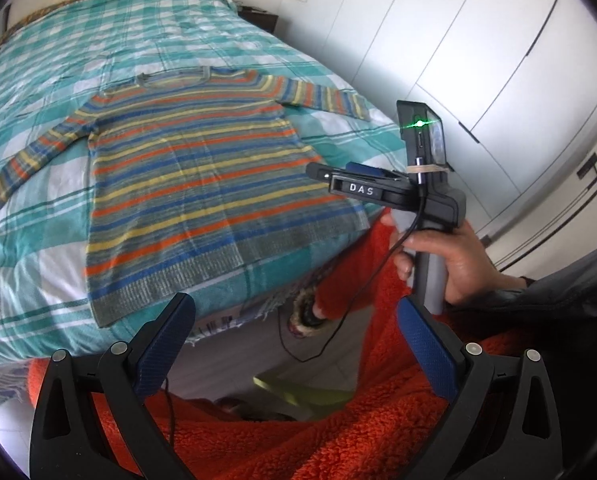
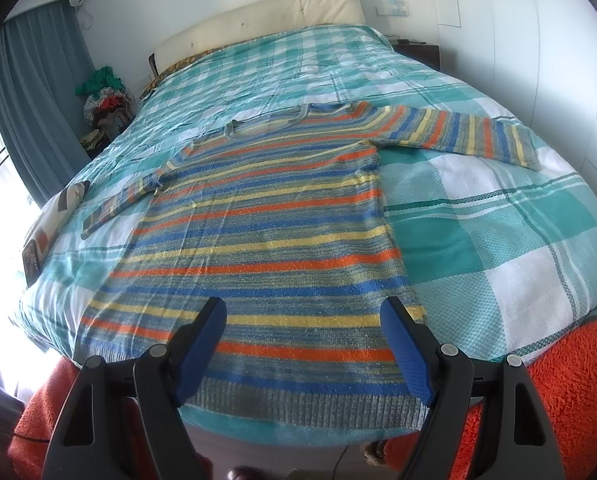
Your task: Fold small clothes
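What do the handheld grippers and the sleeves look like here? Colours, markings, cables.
Both are black plastic with blue textured pads and round silver pivot pins. Left gripper; right gripper. Seen from the left wrist, the right unit has a grey handle, a white "DAS" marking, a top module with a green light and a thin black cable. The right hand emerges from a dark sleeve.

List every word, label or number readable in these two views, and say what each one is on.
"DAS": white letters on the side of the right gripper, seen in the left wrist view.
Box label under the bed edge: too blurred to read.
Nothing else is legible.
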The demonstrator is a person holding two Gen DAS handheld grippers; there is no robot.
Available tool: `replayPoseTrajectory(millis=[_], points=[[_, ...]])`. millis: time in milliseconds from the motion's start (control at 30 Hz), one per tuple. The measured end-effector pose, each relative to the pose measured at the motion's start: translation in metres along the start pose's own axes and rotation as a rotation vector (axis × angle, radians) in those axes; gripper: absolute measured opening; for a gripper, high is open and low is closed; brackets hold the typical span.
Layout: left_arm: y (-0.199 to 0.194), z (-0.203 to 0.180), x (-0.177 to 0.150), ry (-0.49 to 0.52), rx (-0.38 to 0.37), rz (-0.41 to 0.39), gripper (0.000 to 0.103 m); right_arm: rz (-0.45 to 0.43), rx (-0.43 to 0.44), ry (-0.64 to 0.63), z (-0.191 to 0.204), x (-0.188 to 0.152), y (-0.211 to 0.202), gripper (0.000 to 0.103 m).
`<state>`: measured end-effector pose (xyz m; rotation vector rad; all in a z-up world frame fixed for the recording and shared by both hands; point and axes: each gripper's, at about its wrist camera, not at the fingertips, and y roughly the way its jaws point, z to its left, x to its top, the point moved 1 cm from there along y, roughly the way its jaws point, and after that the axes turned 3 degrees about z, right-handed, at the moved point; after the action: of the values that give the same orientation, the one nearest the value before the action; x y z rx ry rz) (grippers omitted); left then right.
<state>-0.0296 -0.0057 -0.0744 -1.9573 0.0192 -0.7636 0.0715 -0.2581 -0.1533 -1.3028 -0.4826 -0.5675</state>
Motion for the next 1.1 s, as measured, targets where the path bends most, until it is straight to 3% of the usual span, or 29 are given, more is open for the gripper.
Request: replayPoseTrajectory(millis=[267, 500, 767, 933, 1000, 1100], points=[[0.009, -0.009, -0.001, 0.056, 0.072, 0.029, 0.101, -0.003, 0.001, 0.008, 0.0, 0.0, 0.0, 0.079], [0.004, 0.006, 0.005, 0.015, 0.103, -0.003, 0.101, -0.013, 0.002, 0.012, -0.001, 0.0, -0.003, 0.079], [-0.029, 0.033, 0.027, -0.109, 0.237, -0.208, 0.101, -0.042, 0.013, 0.064, -0.009, 0.007, -0.014, 0.079], [-0.046, 0.064, 0.046, -0.28, 0.181, -0.3, 0.102, -0.124, 0.052, 0.199, -0.058, 0.033, -0.035, 0.079], [-0.046, 0.08, 0.049, -0.358, 0.164, -0.328, 0.102, -0.16, 0.032, 0.244, -0.093, 0.053, -0.042, 0.079], [-0.037, 0.101, 0.048, -0.444, 0.206, -0.354, 0.102, -0.211, -0.011, 0.353, -0.164, 0.088, -0.048, 0.079]])
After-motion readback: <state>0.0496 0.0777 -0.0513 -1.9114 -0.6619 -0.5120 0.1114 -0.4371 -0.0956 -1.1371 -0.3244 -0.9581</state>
